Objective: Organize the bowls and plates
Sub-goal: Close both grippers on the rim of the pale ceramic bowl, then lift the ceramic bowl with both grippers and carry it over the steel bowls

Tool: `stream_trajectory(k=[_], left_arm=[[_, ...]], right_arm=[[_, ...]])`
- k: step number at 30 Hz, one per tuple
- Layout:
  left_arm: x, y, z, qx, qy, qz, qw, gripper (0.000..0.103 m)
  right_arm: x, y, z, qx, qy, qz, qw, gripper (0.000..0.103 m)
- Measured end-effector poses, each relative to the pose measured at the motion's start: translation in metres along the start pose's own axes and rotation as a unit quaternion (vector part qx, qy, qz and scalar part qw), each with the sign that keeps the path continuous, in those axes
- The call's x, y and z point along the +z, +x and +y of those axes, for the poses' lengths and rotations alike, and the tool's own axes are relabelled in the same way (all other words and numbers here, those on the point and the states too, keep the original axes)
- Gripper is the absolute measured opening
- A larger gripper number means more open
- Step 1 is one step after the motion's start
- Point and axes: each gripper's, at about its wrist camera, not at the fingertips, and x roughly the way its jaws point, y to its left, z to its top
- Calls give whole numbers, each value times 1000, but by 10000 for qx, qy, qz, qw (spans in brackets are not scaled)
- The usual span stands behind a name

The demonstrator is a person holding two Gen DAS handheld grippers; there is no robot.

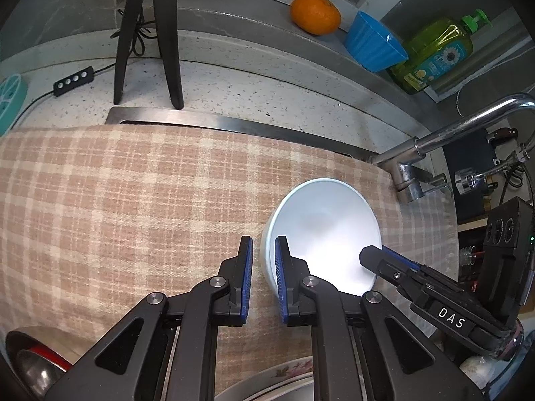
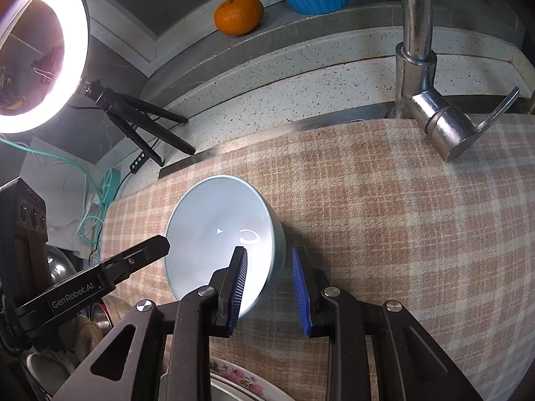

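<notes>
Bowl: we see a pale blue bowl (image 1: 322,234) sitting upright on the checked cloth (image 1: 133,200), on the side of the cloth nearer the faucet (image 1: 434,153); it looks empty.
Left gripper: our left gripper (image 1: 264,277) straddles the bowl's rim on the side away from the faucet; one finger is inside the bowl, the other outside over the cloth; the jaws stand parted, and a gap shows between the outer pad and the wall, so nothing is pinched yet.
Right gripper: our right gripper (image 2: 269,287) straddles the rim on the opposite side; its inner finger is over the bowl's interior, its outer one beside the wall; jaws parted too, gripping nothing.
Deciding relation: the bowl lies between the two tools, rim wall running through each gap; neither is clearly nearer, both being at the rim.
Our judgement: either could close on the wall and lift; the thin glazed rim may slip if pinched shallowly.
Nearby stack: a flowered plate (image 2: 240,379) shows at the cloth's near edge, well away from the faucet; we take it as a likely destination, though that is a guess.
</notes>
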Motion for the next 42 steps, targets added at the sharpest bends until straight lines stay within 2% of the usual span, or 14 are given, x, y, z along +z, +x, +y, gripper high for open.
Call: stream_trajectory(k=[5, 8, 18, 33, 42], left_arm=[[1, 6, -3, 51, 88, 56, 9999, 11], [1, 9, -4, 75, 88, 56, 9999, 6], [-1, 1, -4, -30, 71, 20, 10000, 5], [-32, -60, 8, -194, 179, -299, 9992, 5], [-60, -103, 41, -233, 52, -455, 9987, 5]], right_arm=[[0, 4, 0, -13, 7, 61, 10000, 15], [0, 5, -2, -28, 28, 55, 10000, 11], [-4, -1, -3, -27, 95, 16, 10000, 10], [-34, -48, 40, 194, -101, -238, 9995, 10], [-59, -63, 83, 396, -402, -280, 9980, 10]])
